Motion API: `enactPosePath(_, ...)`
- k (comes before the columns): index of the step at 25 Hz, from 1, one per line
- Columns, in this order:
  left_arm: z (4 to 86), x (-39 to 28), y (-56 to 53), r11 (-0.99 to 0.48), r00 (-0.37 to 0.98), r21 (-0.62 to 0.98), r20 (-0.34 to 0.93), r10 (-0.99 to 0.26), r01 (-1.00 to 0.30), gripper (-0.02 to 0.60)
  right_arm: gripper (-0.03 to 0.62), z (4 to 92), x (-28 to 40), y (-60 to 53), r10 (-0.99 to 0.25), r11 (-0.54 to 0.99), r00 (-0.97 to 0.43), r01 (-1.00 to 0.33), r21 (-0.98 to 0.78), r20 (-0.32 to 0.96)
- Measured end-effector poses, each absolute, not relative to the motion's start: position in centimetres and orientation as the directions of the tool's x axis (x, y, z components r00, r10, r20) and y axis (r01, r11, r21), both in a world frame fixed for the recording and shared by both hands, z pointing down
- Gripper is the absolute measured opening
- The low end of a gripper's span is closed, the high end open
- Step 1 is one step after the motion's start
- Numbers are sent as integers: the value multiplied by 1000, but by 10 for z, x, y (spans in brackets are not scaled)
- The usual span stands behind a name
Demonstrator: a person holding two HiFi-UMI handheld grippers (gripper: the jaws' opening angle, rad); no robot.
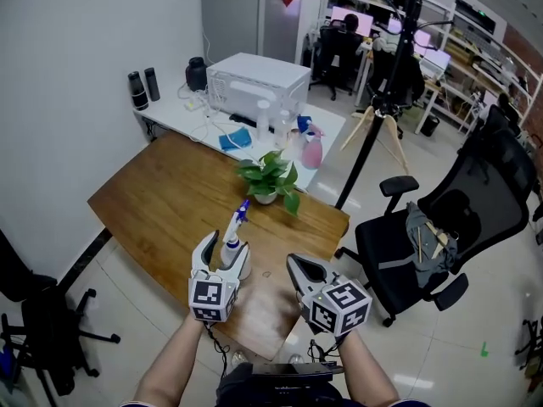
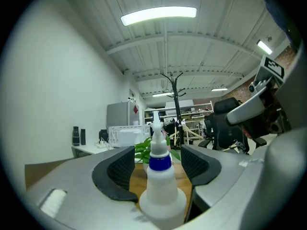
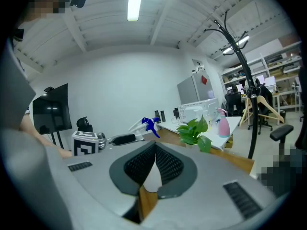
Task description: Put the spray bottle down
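Note:
A white spray bottle (image 1: 232, 237) with a blue collar and blue trigger head stands upright on the wooden table (image 1: 161, 195), near its front edge. My left gripper (image 1: 225, 249) is open around it, one jaw on each side. In the left gripper view the bottle (image 2: 160, 188) rises between the black pads (image 2: 120, 169), and a gap shows on either side of its neck. My right gripper (image 1: 297, 266) hovers just to the right of the bottle, shut with nothing in it; its pads (image 3: 165, 164) meet. From the right gripper view the bottle's blue trigger (image 3: 147, 123) shows at the left.
A potted green plant (image 1: 271, 178) stands on the table beyond the bottle. Behind it is a white table (image 1: 182, 117) with a white box (image 1: 257, 83) and a pink spray bottle (image 1: 312, 149). A coat stand (image 1: 377, 108) and a black office chair (image 1: 441, 227) are on the right.

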State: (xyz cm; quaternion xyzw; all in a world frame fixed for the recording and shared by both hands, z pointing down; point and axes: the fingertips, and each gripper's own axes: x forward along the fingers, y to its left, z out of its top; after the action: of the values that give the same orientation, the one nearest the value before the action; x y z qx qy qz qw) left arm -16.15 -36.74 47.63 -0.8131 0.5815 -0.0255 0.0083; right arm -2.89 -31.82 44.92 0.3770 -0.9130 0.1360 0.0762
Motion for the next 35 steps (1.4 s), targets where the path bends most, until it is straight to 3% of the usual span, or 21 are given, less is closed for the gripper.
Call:
enactPosePath(3,481,-171,-336,-302,303,41,50,-952,-953,300,3,447,-31,-314,-653,694,-720,-693,-195,233)
enactPosePath(5,481,-176,-316,-283,289,90,63,-955,-955,243,3,446,-35,-311,-638,711,-736,-676,-195,227)
enactPosePath(9,477,-178,-289,-252,264,106,127,-956,-962,29,5,444,-42,-305,-620,736,-755,-654,-177,213)
enactPosePath(10,477,-175,-284,-255,268,99,148,-952,-962,8,5,444,-43,-303,-616,740,-760,-648,-181,206)
enactPosePath(19,459,-153,-268,-304,327,145,174,-929,-941,8,5,422,-41,-289,-587,768,-803,-592,-243,103)
enactPosePath(35,458,-138,-255,-320,345,148,197,-918,-936,8,6,424,-48,-275,-552,796,-824,-566,-214,128)
